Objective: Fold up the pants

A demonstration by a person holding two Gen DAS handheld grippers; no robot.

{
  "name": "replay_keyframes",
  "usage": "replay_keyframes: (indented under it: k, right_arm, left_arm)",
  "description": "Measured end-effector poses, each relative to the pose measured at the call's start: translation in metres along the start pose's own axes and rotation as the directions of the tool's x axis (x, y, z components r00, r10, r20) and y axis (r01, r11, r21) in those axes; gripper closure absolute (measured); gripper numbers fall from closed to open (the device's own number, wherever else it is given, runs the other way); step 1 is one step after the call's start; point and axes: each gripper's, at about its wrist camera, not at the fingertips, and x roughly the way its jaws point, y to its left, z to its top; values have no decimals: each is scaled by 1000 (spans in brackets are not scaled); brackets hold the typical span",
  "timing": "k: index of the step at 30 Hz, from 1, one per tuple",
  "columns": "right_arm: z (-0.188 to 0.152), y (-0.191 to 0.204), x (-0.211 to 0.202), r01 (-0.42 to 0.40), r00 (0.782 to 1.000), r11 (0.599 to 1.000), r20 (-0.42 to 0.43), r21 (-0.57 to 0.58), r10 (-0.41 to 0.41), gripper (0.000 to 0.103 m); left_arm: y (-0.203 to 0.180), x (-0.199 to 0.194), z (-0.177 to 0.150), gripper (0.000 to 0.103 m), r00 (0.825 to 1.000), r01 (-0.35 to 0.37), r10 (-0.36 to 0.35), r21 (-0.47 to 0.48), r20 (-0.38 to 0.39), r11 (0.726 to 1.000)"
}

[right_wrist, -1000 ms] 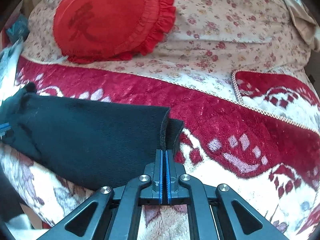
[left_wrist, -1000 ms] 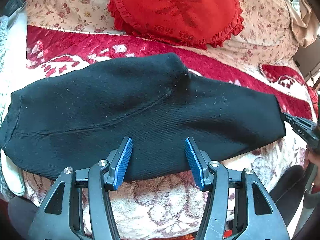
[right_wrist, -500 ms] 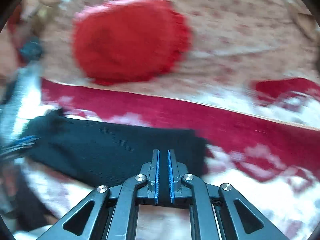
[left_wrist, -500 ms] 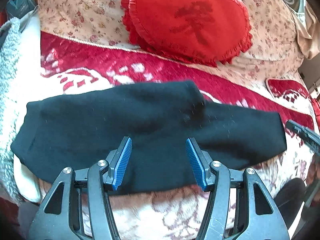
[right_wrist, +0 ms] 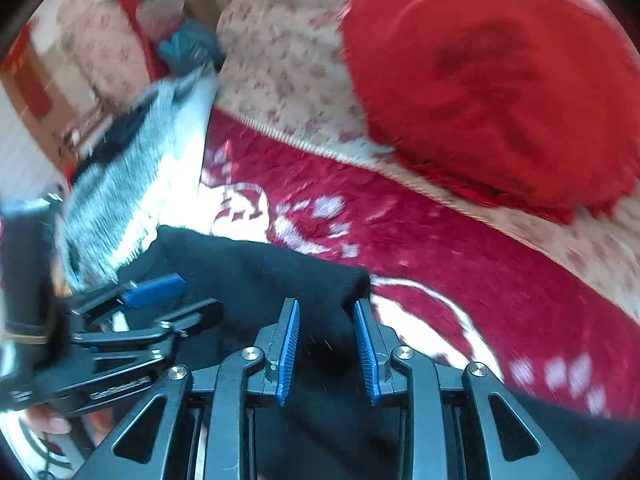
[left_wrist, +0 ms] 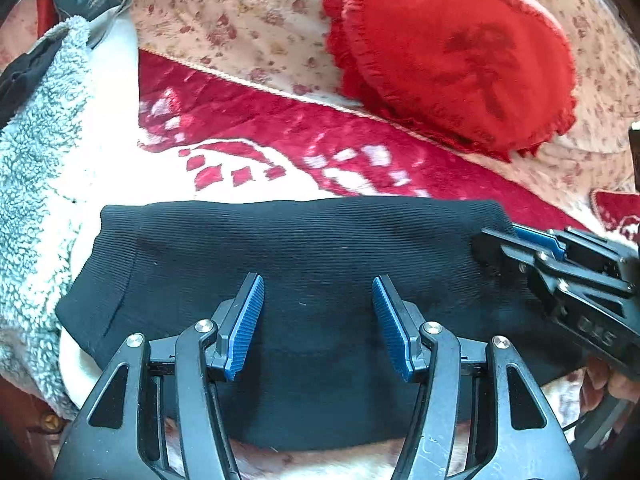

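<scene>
The black knit pants (left_wrist: 304, 256) lie folded in a short wide stack on the red and cream patterned bed cover (left_wrist: 248, 132). My left gripper (left_wrist: 318, 292) is open and empty, hovering over the near middle of the pants. My right gripper (right_wrist: 325, 320) is open, its jaws standing either side of the pants' right end (right_wrist: 256, 272). It also shows in the left wrist view (left_wrist: 520, 240) at the pants' right edge. The left gripper appears in the right wrist view (right_wrist: 160, 292), blurred.
A red heart-shaped ruffled cushion (left_wrist: 460, 52) rests on the floral cover (left_wrist: 240, 20) behind. A grey fleece blanket (left_wrist: 36, 152) lies at the left beside the pants. The bed's front edge runs just below the pants.
My right gripper carried the pants' right end over to the left, making the stack shorter, then opened and let go. The left gripper stayed open above the pants.
</scene>
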Motion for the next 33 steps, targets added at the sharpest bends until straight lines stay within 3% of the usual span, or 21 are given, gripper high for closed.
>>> replay_keyframes:
  k: [2, 5, 8, 12, 16, 22, 26, 33]
  right_arm:
    - [4, 3, 12, 66, 998, 997, -2, -34, -66, 93]
    - [9, -8, 25, 139, 990, 990, 3, -13, -139, 94]
    - [7, -20, 36, 123, 992, 992, 3, 33, -124, 94]
    - [6, -24, 15, 87, 996, 992, 28, 94, -90, 93]
    - [-6, -3, -20, 133, 989, 991, 57, 17, -133, 93]
    - [-41, 18, -40, 117, 992, 993, 40, -33, -116, 92]
    - [-67, 10, -18, 215, 975, 976, -45, -37, -217, 92]
    - [-79, 4, -42, 229, 973, 973, -32, 12, -229, 90]
  left_arm:
    - [4, 9, 1, 47, 1000, 3, -3, -10, -11, 1000]
    - [6, 17, 2, 37, 1000, 3, -3, -18, -4, 1000]
    - [7, 15, 0, 37, 1000, 4, -3, -13, 5, 1000]
    - [12, 6, -2, 37, 1000, 8, -8, -26, 8, 1000]
    - [20, -8, -12, 37, 1000, 4, -3, -46, 25, 999]
    - [21, -8, -30, 37, 1000, -6, 7, -43, 17, 999]
    - [15, -5, -36, 37, 999, -38, 39, -17, 28, 999]
    - [15, -14, -38, 37, 998, -40, 41, -32, 44, 999]
